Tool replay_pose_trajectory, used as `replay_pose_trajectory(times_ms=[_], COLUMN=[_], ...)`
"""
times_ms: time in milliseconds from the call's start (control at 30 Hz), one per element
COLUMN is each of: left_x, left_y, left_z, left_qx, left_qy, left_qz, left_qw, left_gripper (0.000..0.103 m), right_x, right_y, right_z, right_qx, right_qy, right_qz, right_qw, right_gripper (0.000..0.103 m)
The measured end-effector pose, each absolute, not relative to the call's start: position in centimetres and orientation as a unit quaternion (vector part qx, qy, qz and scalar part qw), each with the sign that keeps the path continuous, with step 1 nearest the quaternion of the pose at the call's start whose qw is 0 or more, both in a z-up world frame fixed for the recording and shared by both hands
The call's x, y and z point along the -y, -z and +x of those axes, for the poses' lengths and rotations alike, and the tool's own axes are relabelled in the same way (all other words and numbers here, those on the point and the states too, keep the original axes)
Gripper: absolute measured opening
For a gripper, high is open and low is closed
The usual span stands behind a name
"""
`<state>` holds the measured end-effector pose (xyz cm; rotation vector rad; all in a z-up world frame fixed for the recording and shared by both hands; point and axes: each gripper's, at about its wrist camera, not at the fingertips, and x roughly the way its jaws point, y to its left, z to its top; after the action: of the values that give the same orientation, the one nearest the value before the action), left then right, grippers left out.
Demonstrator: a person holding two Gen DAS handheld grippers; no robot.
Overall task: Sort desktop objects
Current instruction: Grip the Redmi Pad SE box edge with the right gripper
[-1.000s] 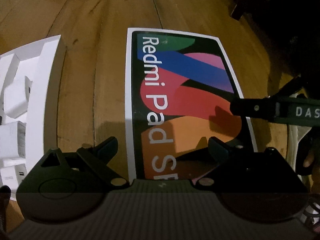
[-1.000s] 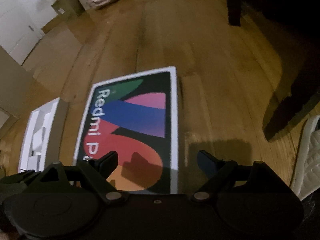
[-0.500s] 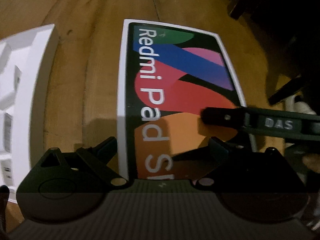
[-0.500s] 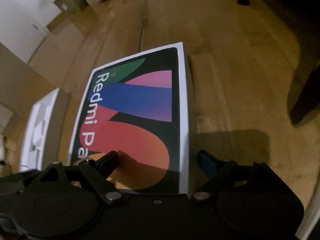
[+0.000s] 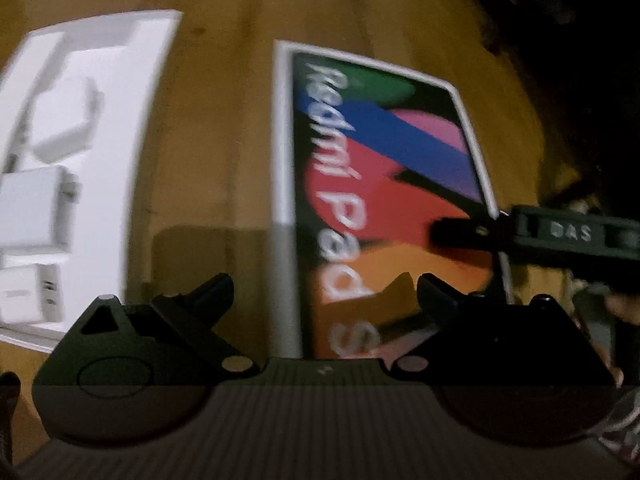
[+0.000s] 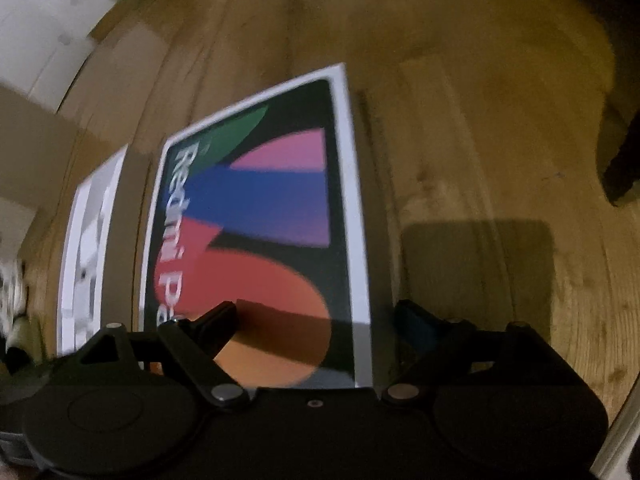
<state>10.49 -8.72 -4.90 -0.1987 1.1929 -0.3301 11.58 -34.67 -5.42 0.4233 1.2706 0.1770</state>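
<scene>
Both tools are spread and hold nothing; the left tool (image 5: 324, 296) and right tool (image 6: 316, 320) straddle the near end of the tablet box lid (image 5: 384, 200), flat on the wooden worktop (image 5: 224, 120); the open white tray (image 5: 92, 152) lies apart at left, uncovered; closing seems undone, nothing between.

Wooden plank floor (image 6: 460, 160) (dim), white wall (image 6: 44, 28).
</scene>
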Motion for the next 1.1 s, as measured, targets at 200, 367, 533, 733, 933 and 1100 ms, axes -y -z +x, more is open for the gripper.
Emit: replay_pose_trajectory(times_ms=[200, 367, 533, 733, 933, 1100], left_x=[8.8, 10.2, 12.4, 12.7, 12.6, 12.5], left_y=[5.9, 6.6, 6.1, 5.9, 5.6, 5.6], left_z=[11.4, 11.6, 11.5, 11.1, 11.2, 11.3], left_qx=[-0.552, -0.548, -0.532, -0.523, -0.525, -0.529], left_qy=[0.142, 0.161, 0.171, 0.17, 0.172, 0.184], left_qz=[-0.128, -0.121, -0.083, -0.067, -0.057, -0.048], left_qw=[0.812, 0.812, 0.825, 0.833, 0.831, 0.827], left_gripper=[0.1, 0.097, 0.097, 0.095, 0.098, 0.101], right_x=[34.4, 34.8, 33.8, 33.8, 33.7, 33.4], right_y=[5.8, 5.9, 5.9, 5.8, 5.9, 6.0], right_z=[11.3, 11.1, 11.4, 11.3, 11.3, 11.6], right_qx=[-0.573, -0.562, -0.555, -0.544, -0.542, -0.543], right_qy=[-0.097, -0.094, -0.102, -0.097, -0.092, -0.085], right_qz=[0.196, 0.199, 0.166, 0.166, 0.169, 0.173], right_qw=[0.79, 0.798, 0.809, 0.817, 0.818, 0.817], right_gripper=[0.094, 0.096, 0.103, 0.102, 0.101, 0.102])
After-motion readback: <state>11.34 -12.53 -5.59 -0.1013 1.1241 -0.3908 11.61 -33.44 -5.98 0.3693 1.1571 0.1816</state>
